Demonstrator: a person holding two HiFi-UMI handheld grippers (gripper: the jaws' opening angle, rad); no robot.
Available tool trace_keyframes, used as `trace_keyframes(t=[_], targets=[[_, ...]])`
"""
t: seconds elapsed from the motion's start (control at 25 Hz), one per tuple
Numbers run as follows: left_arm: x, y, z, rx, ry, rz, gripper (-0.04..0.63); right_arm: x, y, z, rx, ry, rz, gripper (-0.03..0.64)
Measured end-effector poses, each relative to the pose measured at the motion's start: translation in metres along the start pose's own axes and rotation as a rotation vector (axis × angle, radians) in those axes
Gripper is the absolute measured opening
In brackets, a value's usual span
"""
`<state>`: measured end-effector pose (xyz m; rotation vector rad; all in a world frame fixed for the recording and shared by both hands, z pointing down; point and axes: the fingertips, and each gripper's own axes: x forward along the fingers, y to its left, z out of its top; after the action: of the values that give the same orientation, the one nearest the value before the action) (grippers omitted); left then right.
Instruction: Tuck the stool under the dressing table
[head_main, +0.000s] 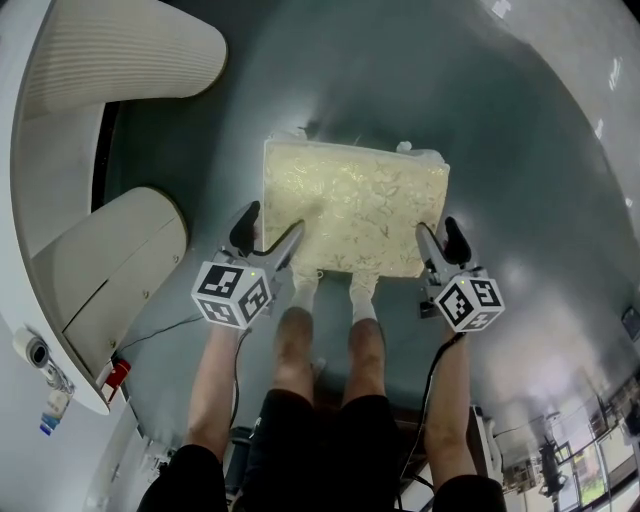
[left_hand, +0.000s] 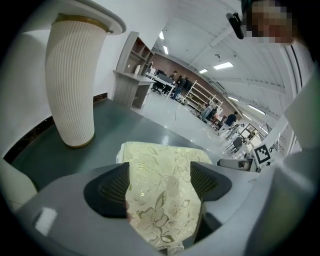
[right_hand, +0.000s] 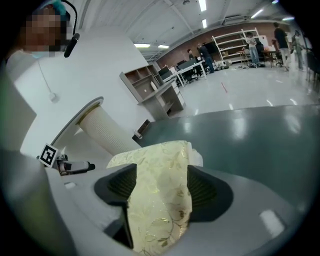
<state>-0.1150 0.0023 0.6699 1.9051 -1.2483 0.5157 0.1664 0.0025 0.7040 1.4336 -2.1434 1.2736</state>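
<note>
Stool (head_main: 355, 205) corners between parted jaws; open floor (head_main: 520, 150) beyond

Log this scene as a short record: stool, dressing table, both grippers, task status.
stool: cream floral top, on the floor
dressing table: white, at the person's left, stool not under it
left gripper: open, jaws astride stool's near left corner
right gripper: open, jaws astride near right corner
task: not yet done
</note>
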Motion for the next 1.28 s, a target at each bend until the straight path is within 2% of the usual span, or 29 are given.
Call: trace_keyframes(t=[0.28,0.44,0.6,0.96,1.08,1.28], targets=[[0.022,0.023,-0.020,-0.049,0.060,0.011,0.456,0.015,-0.024,-0.018,0.063,0.052,-0.004,0.331],[0.031,0.036,-0.030,-0.064,0.070,0.022,0.460,0.022,-0.031,-0.023,0.110,0.045,0.017,0.331],[0.037,0.046,-0.035,-0.100,0.051,0.029,0.460,0.025,-0.032,-0.023,0.097,0.030,0.037,0.331],[0.052,0.049,-0.045,-0.151,0.013,-0.015,0.460,0.031,-0.028,-0.021,0.075,0.005,0.119,0.331],[0.054,0.051,-0.048,-0.183,-0.007,-0.039,0.472,0.034,-0.028,-0.023,0.098,0.008,0.151,0.331],[0.057,0.051,-0.048,-0.193,-0.004,-0.084,0.482,0.036,-0.028,-0.025,0.139,0.016,0.196,0.331]])
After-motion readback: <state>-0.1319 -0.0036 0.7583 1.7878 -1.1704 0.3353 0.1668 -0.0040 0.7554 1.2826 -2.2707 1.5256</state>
